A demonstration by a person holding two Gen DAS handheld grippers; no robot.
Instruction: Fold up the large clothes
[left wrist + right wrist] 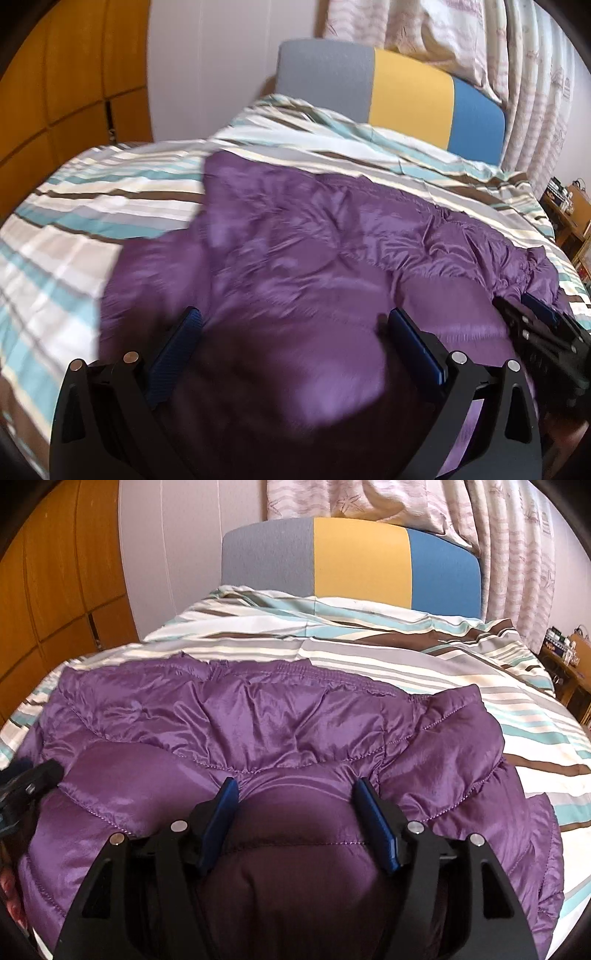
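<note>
Motion blur is smearing the jacket [295, 258] across the lower left of the left wrist view, hiding its quilting there. The frame's bottom edge is cutting off both the jacket and the left gripper [295, 343]. At the far right, clutter on a shelf [569, 210] is showing too small to identify. In the right wrist view, the left edge is cropping the other gripper.

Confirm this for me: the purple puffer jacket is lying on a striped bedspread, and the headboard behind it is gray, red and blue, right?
Not quite. The headboard is gray, yellow and blue, as the right wrist view shows. The purple puffer jacket does lie on the striped bedspread.
</note>
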